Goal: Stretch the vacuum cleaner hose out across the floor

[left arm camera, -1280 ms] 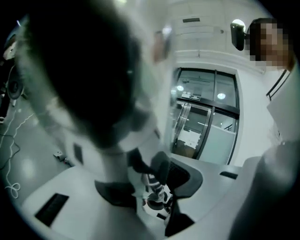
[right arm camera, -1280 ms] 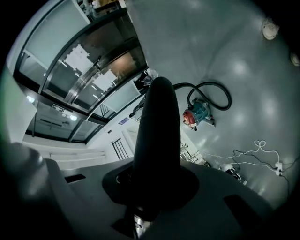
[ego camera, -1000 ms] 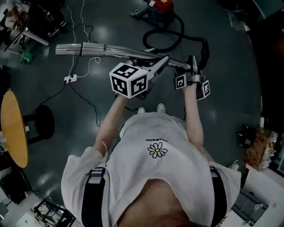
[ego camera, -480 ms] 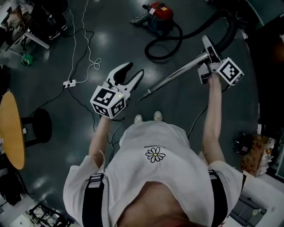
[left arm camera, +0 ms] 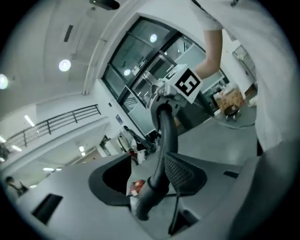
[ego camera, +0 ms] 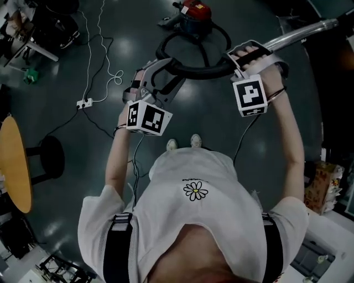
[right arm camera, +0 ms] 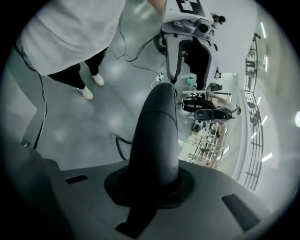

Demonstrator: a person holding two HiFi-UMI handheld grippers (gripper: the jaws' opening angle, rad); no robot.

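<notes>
- left gripper [ego camera: 167, 76]: jaws half apart, just been opening; black flexible vacuum hose [ego camera: 196, 70] is run loosely between them, not pinched
- right gripper [ego camera: 253, 57]: closed tight on black curved rigid handle [right arm camera: 157, 136]; silver metal wand [ego camera: 298, 34] is carried beyond
- hose judged light, floppy, springy; best held at the stiff handle
- remainder is looped on the floor by red canister vacuum [ego camera: 194, 10]; white trailing cable [ego camera: 91, 61] at left to be avoided

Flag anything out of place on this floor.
The hose curls in a ring beside the red vacuum cleaner, not stretched out. A loose white cable and power strip trail across the floor nearby.
</notes>
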